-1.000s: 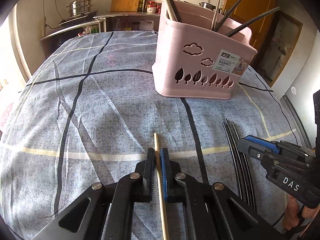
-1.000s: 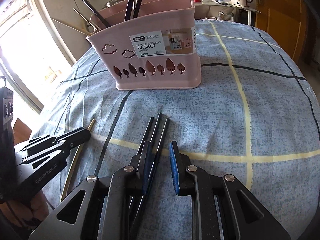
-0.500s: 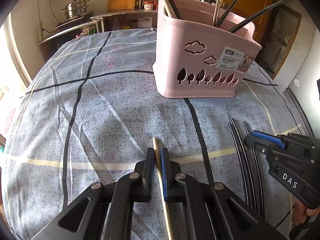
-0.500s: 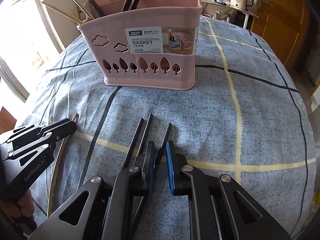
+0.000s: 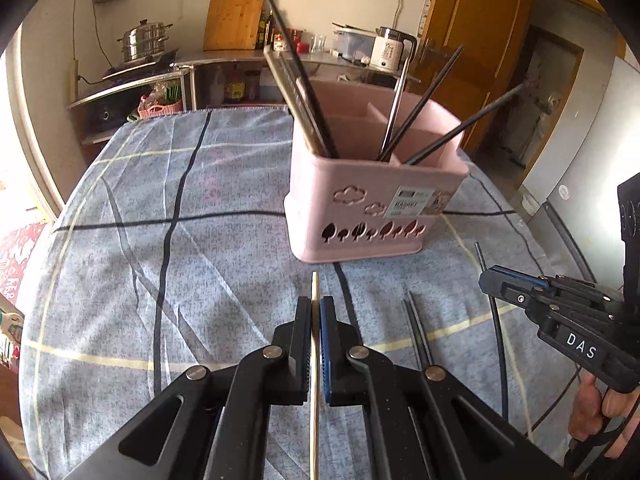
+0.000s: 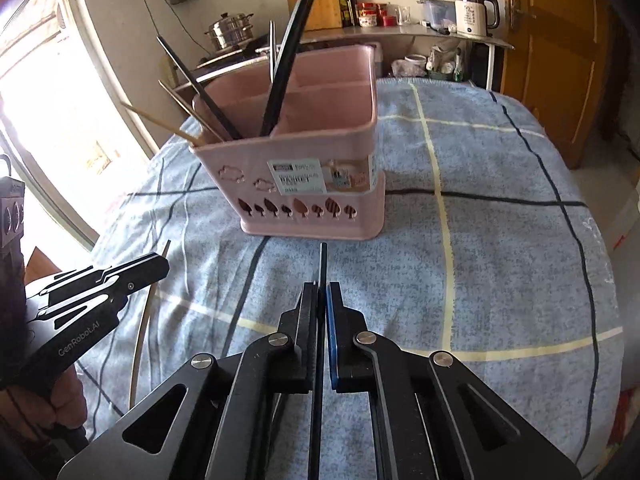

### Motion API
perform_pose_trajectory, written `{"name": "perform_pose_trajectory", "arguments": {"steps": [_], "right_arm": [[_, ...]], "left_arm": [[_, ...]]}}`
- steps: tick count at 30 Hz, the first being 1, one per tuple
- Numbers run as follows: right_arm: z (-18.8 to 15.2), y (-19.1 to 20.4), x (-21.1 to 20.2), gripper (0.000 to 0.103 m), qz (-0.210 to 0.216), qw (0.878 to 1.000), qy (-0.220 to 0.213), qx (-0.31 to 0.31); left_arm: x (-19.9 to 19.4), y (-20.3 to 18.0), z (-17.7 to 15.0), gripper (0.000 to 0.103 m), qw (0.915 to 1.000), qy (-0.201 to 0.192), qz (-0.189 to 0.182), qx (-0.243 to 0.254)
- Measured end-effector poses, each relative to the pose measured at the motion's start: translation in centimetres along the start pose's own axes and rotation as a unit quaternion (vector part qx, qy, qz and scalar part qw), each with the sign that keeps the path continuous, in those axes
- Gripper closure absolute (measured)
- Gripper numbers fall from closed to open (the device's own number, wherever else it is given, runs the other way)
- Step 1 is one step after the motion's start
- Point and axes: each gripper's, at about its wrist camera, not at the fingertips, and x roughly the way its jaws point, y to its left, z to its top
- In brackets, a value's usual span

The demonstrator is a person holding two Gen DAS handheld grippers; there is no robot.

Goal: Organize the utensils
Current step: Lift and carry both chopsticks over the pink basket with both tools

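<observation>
A pink divided utensil basket (image 5: 376,208) stands on the blue checked tablecloth and also shows in the right wrist view (image 6: 312,184). Several chopsticks stand in it. My left gripper (image 5: 315,308) is shut on a wooden chopstick (image 5: 315,284), held above the cloth and pointing at the basket. My right gripper (image 6: 322,292) is shut on a black chopstick (image 6: 323,260), also lifted. Two black chopsticks (image 5: 416,320) lie on the cloth between the grippers. The right gripper shows at the right of the left wrist view (image 5: 520,292), the left gripper at the left of the right wrist view (image 6: 132,276).
The round table (image 6: 500,240) falls away at its edges. Behind it stand a counter with a steamer pot (image 5: 146,40), a cutting board (image 5: 234,16) and a kettle (image 6: 474,12). A wooden door (image 6: 556,52) is at the right.
Both grippers rose from the cloth and backed away from the basket. The right gripper closed on one black chopstick and lifted it. The left still holds the wooden chopstick.
</observation>
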Motion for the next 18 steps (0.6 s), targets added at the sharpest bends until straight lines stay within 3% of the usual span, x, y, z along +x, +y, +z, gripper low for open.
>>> {"name": "perform_pose_trajectory", "arguments": {"steps": [10,18], "right_arm": [[4.3,-0.1,-6.9,0.099,0.003,0.995,-0.098,-0.011],[4.5,0.2,-8.6,0.099,0.001,0.993,-0.117,-0.012]], "left_arm": [[-5.5,-1.4,4.9,0.099,0.997,-0.072,-0.018,0.019],[-6.3,-1.6,6.0,0.099,0.996,-0.079,-0.039,0.014]]}}
